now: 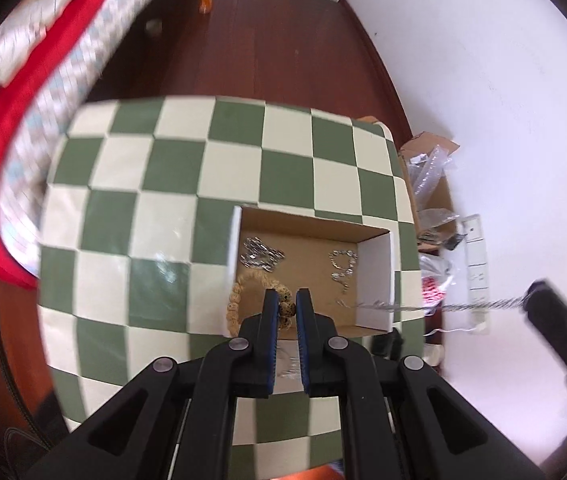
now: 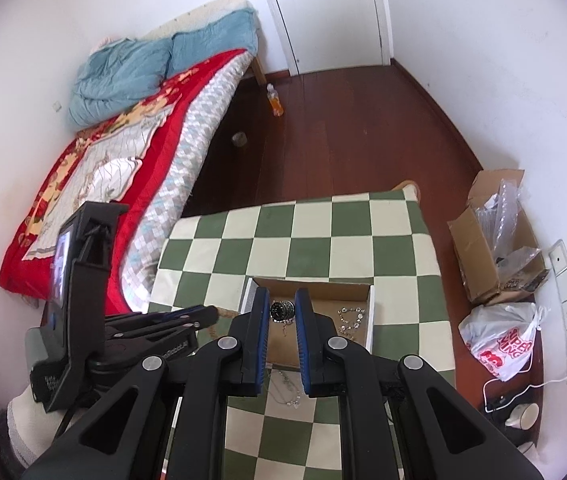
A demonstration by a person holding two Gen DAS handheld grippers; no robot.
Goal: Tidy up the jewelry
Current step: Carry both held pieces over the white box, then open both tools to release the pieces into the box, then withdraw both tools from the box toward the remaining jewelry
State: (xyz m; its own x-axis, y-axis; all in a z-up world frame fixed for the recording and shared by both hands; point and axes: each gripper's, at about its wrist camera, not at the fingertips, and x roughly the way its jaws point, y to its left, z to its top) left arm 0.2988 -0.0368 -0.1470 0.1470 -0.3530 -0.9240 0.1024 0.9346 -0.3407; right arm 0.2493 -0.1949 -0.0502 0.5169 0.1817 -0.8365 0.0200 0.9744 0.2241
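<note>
The left gripper clamps a tan beaded bracelet at the cardboard box's near-left corner. The right gripper pinches a dark watch-like piece over the box, its silver chain dangling. Inside lie silver pieces and a chain; checkered tabletop spreads beyond the box.

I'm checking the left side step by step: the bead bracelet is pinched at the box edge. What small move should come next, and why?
Probably carry it forward over the box floor, then open. The left claw grips the bead bracelet, which drapes across the box's left wall, partly outside; the other pieces already lie inside.
</note>
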